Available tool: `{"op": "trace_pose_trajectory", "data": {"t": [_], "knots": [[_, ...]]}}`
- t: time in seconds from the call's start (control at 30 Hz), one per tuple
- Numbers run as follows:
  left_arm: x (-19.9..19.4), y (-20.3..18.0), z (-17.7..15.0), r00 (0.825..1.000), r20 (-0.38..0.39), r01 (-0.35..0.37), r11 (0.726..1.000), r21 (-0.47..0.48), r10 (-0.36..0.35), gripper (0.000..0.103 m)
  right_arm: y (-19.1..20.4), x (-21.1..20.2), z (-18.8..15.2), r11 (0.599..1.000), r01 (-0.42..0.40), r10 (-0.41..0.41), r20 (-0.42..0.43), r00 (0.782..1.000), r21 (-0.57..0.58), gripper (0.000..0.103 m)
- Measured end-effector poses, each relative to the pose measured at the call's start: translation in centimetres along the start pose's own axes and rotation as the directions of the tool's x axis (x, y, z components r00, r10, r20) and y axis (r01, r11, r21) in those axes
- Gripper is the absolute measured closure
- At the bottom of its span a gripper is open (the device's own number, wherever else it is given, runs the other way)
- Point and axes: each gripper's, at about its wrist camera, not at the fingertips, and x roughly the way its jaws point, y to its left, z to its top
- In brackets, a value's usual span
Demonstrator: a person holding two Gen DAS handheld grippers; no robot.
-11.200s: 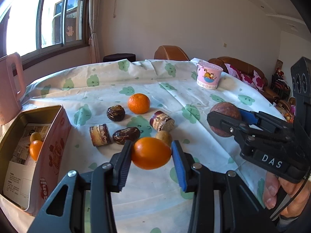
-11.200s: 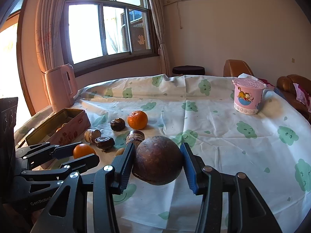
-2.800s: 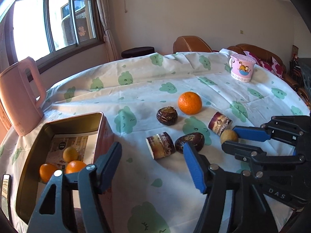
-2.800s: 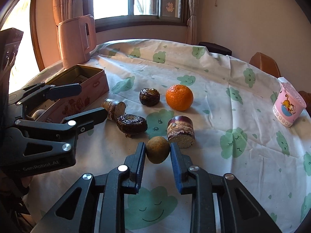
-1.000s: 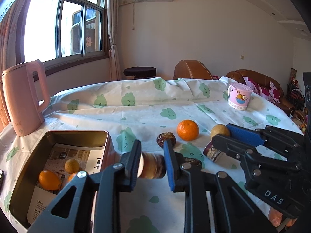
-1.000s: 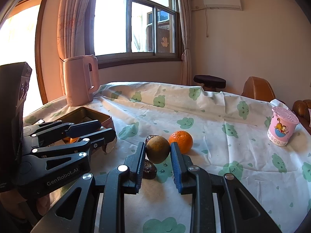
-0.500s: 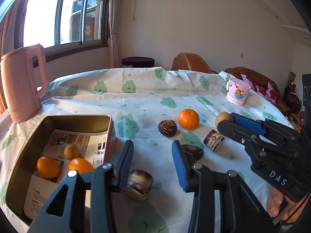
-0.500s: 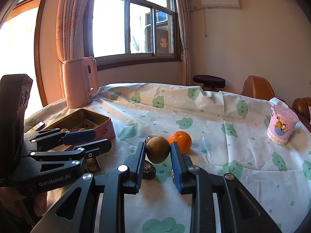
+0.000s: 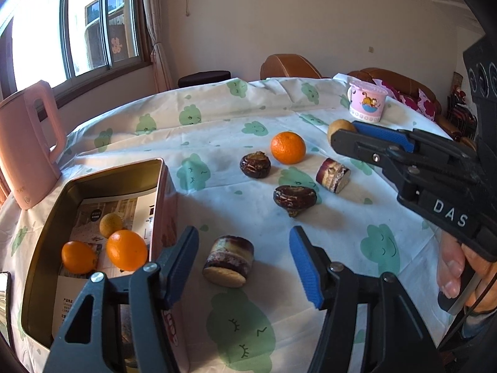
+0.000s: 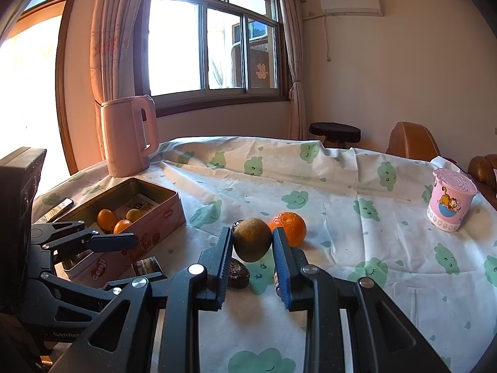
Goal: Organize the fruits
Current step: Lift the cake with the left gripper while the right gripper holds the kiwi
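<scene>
My left gripper (image 9: 243, 258) is open above a brown cut fruit piece (image 9: 229, 260) that lies on the tablecloth beside the pink tin box (image 9: 93, 183). The box holds two oranges (image 9: 125, 249) and a small yellow fruit (image 9: 111, 224). My right gripper (image 10: 252, 259) is shut on a brown kiwi-like fruit (image 10: 251, 243), held above the table; it also shows in the left wrist view (image 9: 340, 127). An orange (image 9: 288, 147), two dark fruits (image 9: 254, 164) (image 9: 294, 198) and another cut piece (image 9: 332, 175) lie on the cloth.
A pink kettle (image 9: 25, 146) stands behind the box. A pink cartoon cup (image 9: 367, 105) stands at the far right of the table. A dark phone-like object (image 10: 60, 204) lies left of the box. Chairs and a stool stand beyond the table.
My left gripper let go of the cut fruit piece, which now lies on the cloth by the box, and opened wider. My right gripper keeps holding the brown fruit aloft.
</scene>
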Motion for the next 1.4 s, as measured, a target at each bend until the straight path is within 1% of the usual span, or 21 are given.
{"op": "trace_pose_trajectory", "data": {"t": [0.07,0.17,0.27,0.3,0.33,0.47,0.53,0.63,0.8,0.87,0.93,1.0,1.07,1.27,1.4], "knots": [[0.5,-0.4,0.0,1.000,-0.028,-0.007,1.000,0.018,0.007,0.040,0.0,0.0,0.0,1.000,-0.001,0.001,0.001,1.000,0.000,0.075],[1.6,0.0,0.1,0.996,-0.083,-0.012,1.000,0.007,0.013,0.041,0.0,0.0,0.0,1.000,-0.001,0.001,0.001,1.000,0.000,0.075],[2.0,-0.3,0.0,0.995,-0.091,-0.043,0.999,0.031,0.046,0.050,-0.1,0.0,0.0,1.000,-0.004,0.004,0.001,1.000,0.002,0.075],[2.1,-0.3,0.0,0.994,-0.095,-0.053,0.998,0.031,0.056,0.060,-0.1,0.0,0.0,1.000,-0.005,0.005,0.002,1.000,0.004,0.075],[2.1,-0.2,0.0,0.994,-0.096,-0.058,0.998,0.030,0.060,0.067,-0.1,-0.1,0.0,1.000,-0.006,0.006,0.005,1.000,0.007,0.075],[1.9,0.1,0.0,0.995,-0.087,-0.055,0.998,0.019,0.056,0.069,-0.3,-0.2,0.0,1.000,-0.012,0.011,0.008,1.000,0.016,0.075],[1.6,0.1,0.1,0.997,-0.068,-0.043,0.999,0.015,0.044,0.070,-0.2,-0.1,0.0,1.000,-0.012,0.012,0.008,1.000,0.017,0.075],[1.1,0.2,0.1,0.998,-0.043,-0.051,0.999,0.007,0.051,0.070,-0.3,-0.2,0.0,1.000,-0.011,0.011,0.008,1.000,0.016,0.075],[0.0,0.5,0.2,0.999,0.014,-0.045,0.999,-0.018,0.045,0.070,-0.2,-0.2,0.0,1.000,-0.009,0.009,0.010,1.000,0.009,0.075],[0.1,0.4,0.2,0.999,0.005,-0.033,0.999,-0.013,0.034,0.070,-0.2,-0.2,0.0,1.000,-0.009,0.009,0.009,1.000,0.007,0.075],[0.4,0.4,0.2,0.999,-0.006,-0.040,0.999,-0.013,0.040,0.070,-0.1,-0.2,0.0,1.000,-0.008,0.008,0.006,1.000,0.005,0.075],[0.5,0.6,0.2,1.000,-0.016,-0.026,0.999,-0.020,0.026,0.070,-0.1,-0.1,0.0,1.000,-0.006,0.006,0.004,1.000,0.003,0.075],[0.4,0.8,0.2,0.999,-0.011,-0.033,0.999,-0.035,0.033,0.070,-0.1,-0.1,0.0,1.000,-0.006,0.006,0.005,1.000,0.004,0.075],[-0.8,0.9,0.0,0.997,0.056,-0.042,0.998,-0.046,0.044,0.070,-0.2,-0.3,0.0,1.000,-0.009,0.009,0.016,1.000,0.005,0.075],[-1.8,0.8,0.0,0.991,0.113,-0.062,0.997,-0.056,0.068,0.070,-0.1,-0.4,0.0,1.000,-0.011,0.011,0.027,1.000,0.001,0.075]]}}
